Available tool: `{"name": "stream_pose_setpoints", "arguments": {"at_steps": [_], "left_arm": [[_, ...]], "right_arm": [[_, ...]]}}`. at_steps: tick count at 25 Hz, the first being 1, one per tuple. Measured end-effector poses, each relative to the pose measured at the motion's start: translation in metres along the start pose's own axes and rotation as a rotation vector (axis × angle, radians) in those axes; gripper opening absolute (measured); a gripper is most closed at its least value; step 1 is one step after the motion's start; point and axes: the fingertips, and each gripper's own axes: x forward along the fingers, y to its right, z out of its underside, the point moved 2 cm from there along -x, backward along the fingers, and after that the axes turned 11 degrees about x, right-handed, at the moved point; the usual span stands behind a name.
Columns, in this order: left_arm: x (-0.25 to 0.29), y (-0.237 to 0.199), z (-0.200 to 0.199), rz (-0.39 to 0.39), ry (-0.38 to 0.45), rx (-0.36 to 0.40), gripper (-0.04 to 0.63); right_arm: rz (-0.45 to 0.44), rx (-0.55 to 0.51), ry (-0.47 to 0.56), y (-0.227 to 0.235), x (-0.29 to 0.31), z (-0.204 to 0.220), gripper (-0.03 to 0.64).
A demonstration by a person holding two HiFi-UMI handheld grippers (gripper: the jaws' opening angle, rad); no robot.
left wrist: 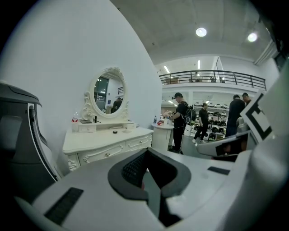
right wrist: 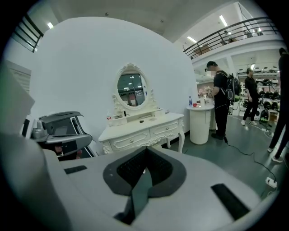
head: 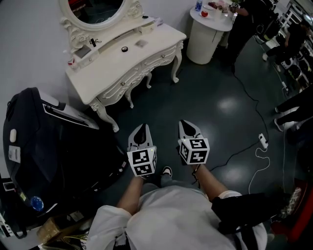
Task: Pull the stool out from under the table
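A white carved dressing table (head: 117,66) with an oval mirror (head: 95,10) stands against the wall, ahead and to the left; it also shows in the left gripper view (left wrist: 106,140) and the right gripper view (right wrist: 140,128). No stool is visible in any view; the space under the table is dark. My left gripper (head: 141,133) and right gripper (head: 188,128) are held side by side over the dark floor, short of the table and pointing toward it. Both are shut with nothing between the jaws, as the left gripper (left wrist: 146,154) and right gripper (right wrist: 145,155) views show.
A large black massage chair (head: 44,146) fills the left side next to the table. A round white side table (head: 208,34) stands right of the dressing table, with a person in black (head: 249,19) at it. A cable and power strip (head: 262,140) lie on the floor at right.
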Motion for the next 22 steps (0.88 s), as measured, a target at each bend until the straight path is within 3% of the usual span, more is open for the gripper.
{"name": "stream_pose_setpoints", "arguments": {"at_steps": [11,22], "left_arm": [[0.03,0.003,0.006,-0.033,-0.038,-0.002,-0.006],[0.086,-0.024,0.011,-0.077,-0.035,-0.051,-0.006]], "right_arm": [[-0.012,0.036,-0.041,0.031,0.022,0.001,-0.002],[-0.024,-0.011,-0.077,0.044,0.075,-0.016,-0.002]]}}
